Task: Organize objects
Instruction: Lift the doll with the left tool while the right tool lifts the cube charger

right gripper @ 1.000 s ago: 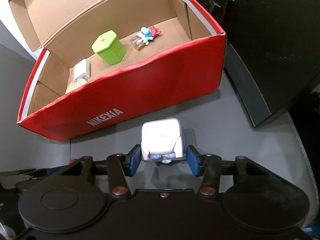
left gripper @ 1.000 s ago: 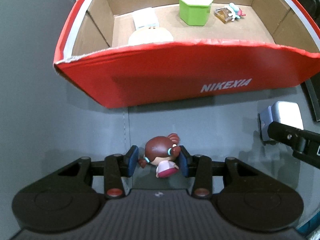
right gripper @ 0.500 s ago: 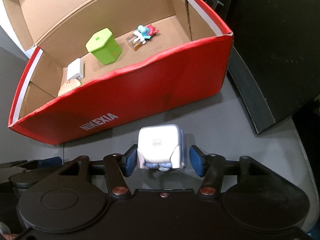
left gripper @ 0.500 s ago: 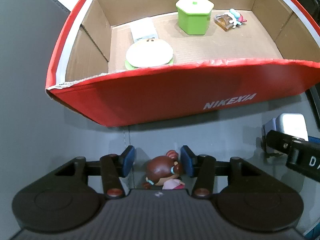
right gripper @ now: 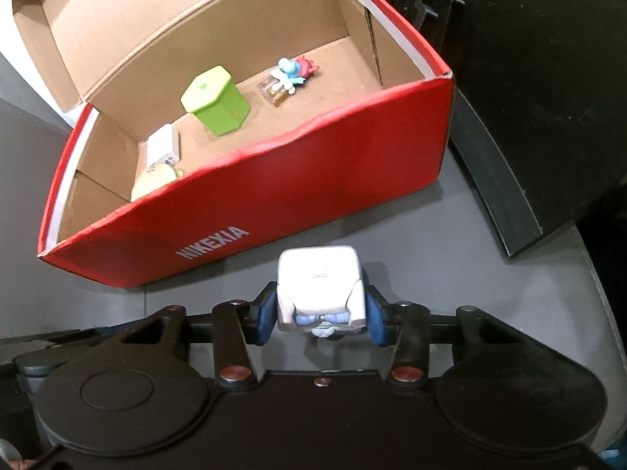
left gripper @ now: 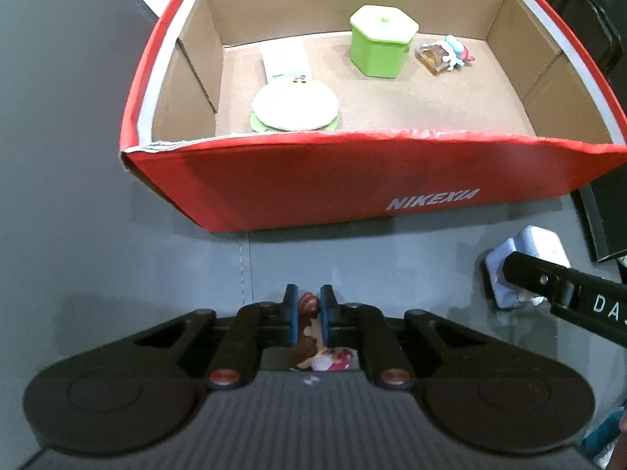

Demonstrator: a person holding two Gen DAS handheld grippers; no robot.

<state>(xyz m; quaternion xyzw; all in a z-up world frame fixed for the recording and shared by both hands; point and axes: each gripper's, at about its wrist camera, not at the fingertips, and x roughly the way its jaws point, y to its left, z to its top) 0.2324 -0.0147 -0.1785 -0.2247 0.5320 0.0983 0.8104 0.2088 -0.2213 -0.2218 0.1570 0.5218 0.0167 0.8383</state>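
My left gripper (left gripper: 307,315) is shut on a small brown-haired doll (left gripper: 309,342), gripping its hair bun; the doll hangs below the fingers, mostly hidden. My right gripper (right gripper: 318,315) is shut on a white cube-shaped toy (right gripper: 318,280), also seen in the left wrist view (left gripper: 525,262). Both are held in front of an open red shoe box (left gripper: 352,180) (right gripper: 274,196). Inside it lie a burger plush (left gripper: 294,105), a white packet (left gripper: 286,58), a green hexagonal container (left gripper: 382,39) and a small figure with a bottle (left gripper: 444,53).
The box sits on a grey surface (left gripper: 78,196). A black lid or panel (right gripper: 509,196) lies to the right of the box. The box flap (right gripper: 156,11) stands open at the back.
My left gripper has closed on the doll's hair bun and lifted, so more of the box interior shows. My right gripper has closed on the white cube and risen slightly.
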